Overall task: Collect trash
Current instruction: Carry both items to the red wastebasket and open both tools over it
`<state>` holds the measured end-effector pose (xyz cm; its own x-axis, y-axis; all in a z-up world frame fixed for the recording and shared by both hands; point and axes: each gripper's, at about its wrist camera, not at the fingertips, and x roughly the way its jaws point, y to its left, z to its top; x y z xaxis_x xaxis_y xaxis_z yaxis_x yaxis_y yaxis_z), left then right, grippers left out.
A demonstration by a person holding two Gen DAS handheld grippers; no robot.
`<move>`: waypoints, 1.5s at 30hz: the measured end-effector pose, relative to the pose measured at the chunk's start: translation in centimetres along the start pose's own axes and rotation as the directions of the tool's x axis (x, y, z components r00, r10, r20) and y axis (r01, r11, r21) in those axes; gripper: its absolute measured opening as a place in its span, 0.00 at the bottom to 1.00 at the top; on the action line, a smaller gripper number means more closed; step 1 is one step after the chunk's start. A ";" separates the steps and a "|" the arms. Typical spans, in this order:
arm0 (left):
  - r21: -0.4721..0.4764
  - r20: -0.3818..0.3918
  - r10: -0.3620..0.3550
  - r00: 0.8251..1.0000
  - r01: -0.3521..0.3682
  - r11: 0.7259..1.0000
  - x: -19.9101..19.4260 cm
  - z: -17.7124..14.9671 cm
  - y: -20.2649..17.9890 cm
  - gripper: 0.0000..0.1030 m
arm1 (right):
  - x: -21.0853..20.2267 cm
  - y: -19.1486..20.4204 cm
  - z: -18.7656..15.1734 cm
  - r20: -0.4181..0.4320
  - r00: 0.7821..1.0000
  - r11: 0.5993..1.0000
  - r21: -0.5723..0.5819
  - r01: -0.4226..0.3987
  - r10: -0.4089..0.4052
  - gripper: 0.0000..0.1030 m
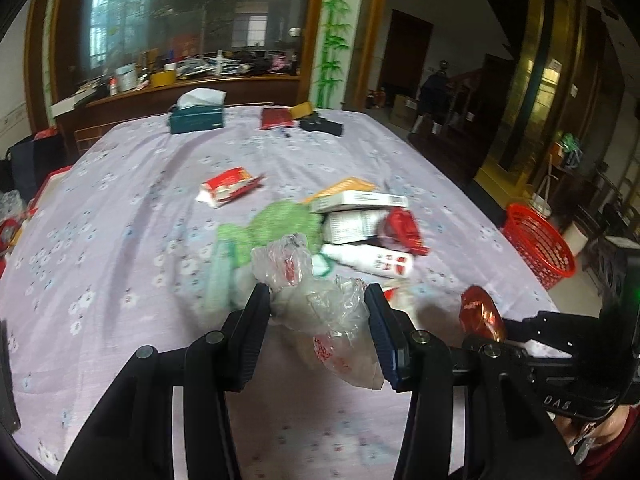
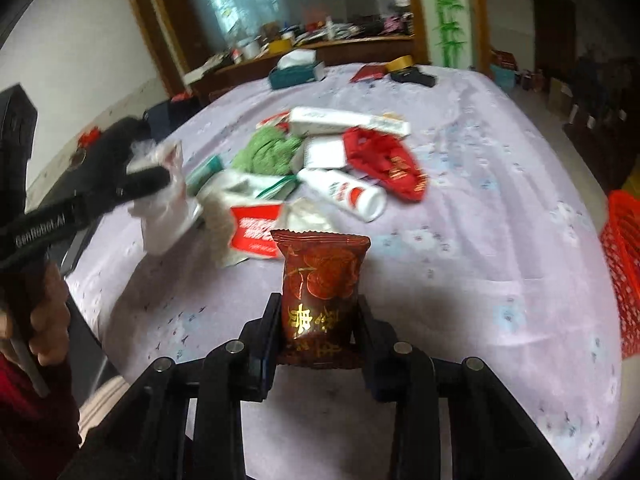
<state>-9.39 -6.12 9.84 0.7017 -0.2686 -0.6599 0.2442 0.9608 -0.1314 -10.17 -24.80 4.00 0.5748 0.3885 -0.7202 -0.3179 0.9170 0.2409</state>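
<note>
Trash pile (image 2: 316,168) beyond both tongs, mostly uncollected | left gripper (image 1: 318,312) clamped on crumpled plastic bag (image 1: 320,316) | right gripper (image 2: 318,320) pinching red snack wrapper (image 2: 322,280) | red basket (image 1: 538,244) off right, contents unseen

Soft daylight enters from the paned window (image 1: 116,24) at the far wall, seen hazy through reflective glass. The lilac flower-printed tablecloth (image 1: 120,220) is evenly lit with faint shadows. Motion blur smears the green knitted cloth (image 1: 280,220). Fisheye curvature bends the edges; corners fall black.
</note>
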 end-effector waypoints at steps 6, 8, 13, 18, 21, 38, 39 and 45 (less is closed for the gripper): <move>0.053 -0.015 -0.062 0.998 0.063 0.997 0.9 1.0 -3.9 0.46 | -2.8 -1.8 -0.3 0.069 0.997 0.998 0.066 0.019 -0.023 0.36; 0.068 -0.032 -0.094 0.995 0.096 0.993 1.5 1.6 -5.4 0.46 | -3.5 -2.7 -0.4 0.086 0.996 0.995 0.092 0.024 -0.032 0.36; 0.120 -0.051 -0.157 0.986 0.163 0.979 2.7 3.3 -9.7 0.46 | -6.6 -6.4 -0.4 0.140 0.986 0.984 0.168 0.066 -0.090 0.36; 0.183 -0.071 -0.214 0.974 0.223 0.957 4.4 5.3 -15.4 0.46 | -10.5 -11.9 -1.1 0.185 0.967 0.955 0.271 0.118 -0.172 0.36; 0.206 -0.096 -0.255 0.962 0.270 0.941 5.7 6.5 -19.1 0.46 | -12.8 -15.4 -1.4 0.206 0.954 0.934 0.328 0.140 -0.216 0.36; 0.195 -0.242 -0.345 0.907 0.393 0.898 18.0 10.3 -34.7 0.53 | -17.7 -32.0 -1.8 0.204 0.922 0.805 0.571 0.162 -0.330 0.39; 0.198 -0.253 -0.342 0.905 0.395 0.897 18.5 10.2 -34.8 0.55 | -17.8 -32.4 -1.7 0.201 0.923 0.807 0.567 0.162 -0.327 0.40; 0.241 -0.226 -0.284 0.932 0.336 0.910 18.3 9.5 -33.9 0.68 | -18.0 -32.7 -1.0 0.223 0.906 0.813 0.552 0.186 -0.359 0.73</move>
<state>1.52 -44.24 9.26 0.4334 -0.5076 -0.7447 0.6195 0.7679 -0.1629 -10.87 -61.87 8.38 0.8033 0.0432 -0.5941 0.2647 0.8676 0.4210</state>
